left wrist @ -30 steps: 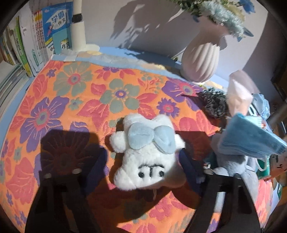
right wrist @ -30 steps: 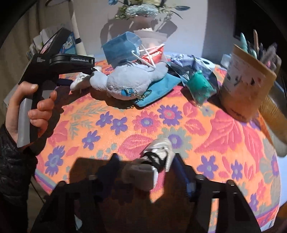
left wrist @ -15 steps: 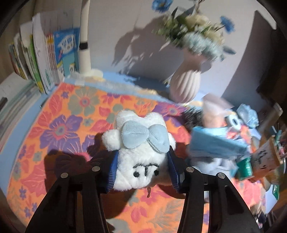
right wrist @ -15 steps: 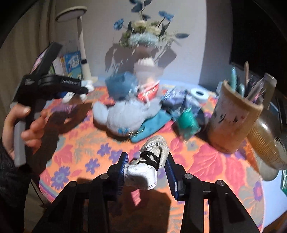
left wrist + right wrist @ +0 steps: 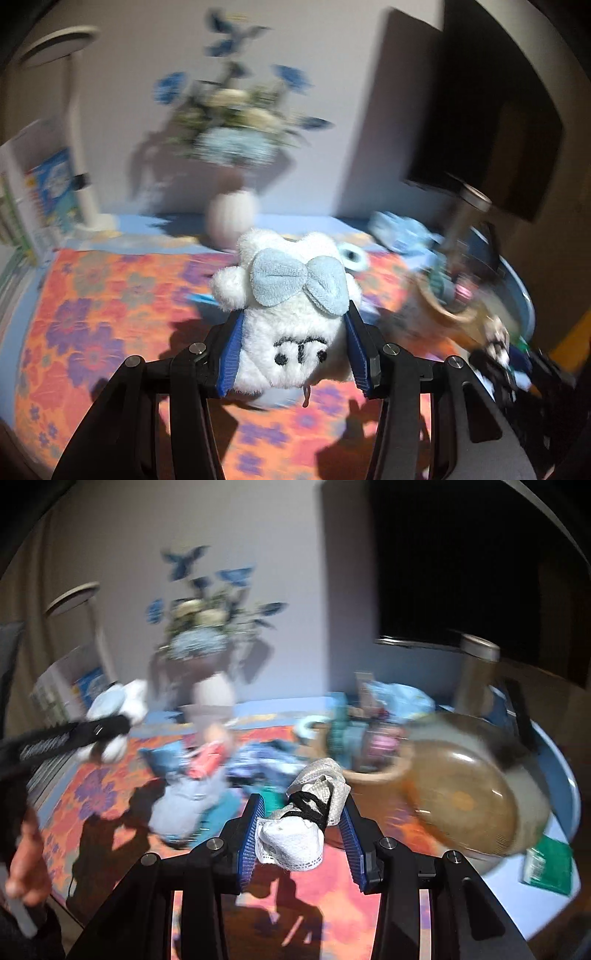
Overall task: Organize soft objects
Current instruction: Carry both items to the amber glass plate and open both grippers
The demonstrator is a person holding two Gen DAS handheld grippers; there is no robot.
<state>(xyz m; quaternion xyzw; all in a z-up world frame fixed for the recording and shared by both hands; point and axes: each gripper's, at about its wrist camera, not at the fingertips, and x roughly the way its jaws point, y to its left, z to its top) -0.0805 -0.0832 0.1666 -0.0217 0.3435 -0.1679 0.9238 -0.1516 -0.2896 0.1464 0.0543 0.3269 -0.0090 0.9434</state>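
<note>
White plush fills the left tongs (image 5: 293, 352): a small stuffed toy (image 5: 291, 314) with a pale blue bow is clamped between the 2 blue pads, its stitched face toward the camera and its bowed head pointing forward, away from the handle. It hangs clear above the floral cloth (image 5: 92, 332) on the worktop. The right tongs (image 5: 301, 840) grip a rolled white lace bundle (image 5: 306, 823) tied with a black band, its long axis running forward and slightly right between the pads, also clear of the cloth. Both views are blurred.

Ahead of both tongs, low and beyond the held items, lies a loose pile: a grey plush (image 5: 184, 805), blue fabric and small packets. To the right of the right tongs sit an amber bowl (image 5: 461, 797) and a woven basket (image 5: 373, 771). Judging from this, each item needs a resting place, and the right tongs look nearer the basket and bowl, the left tongs nearer the open cloth.
</note>
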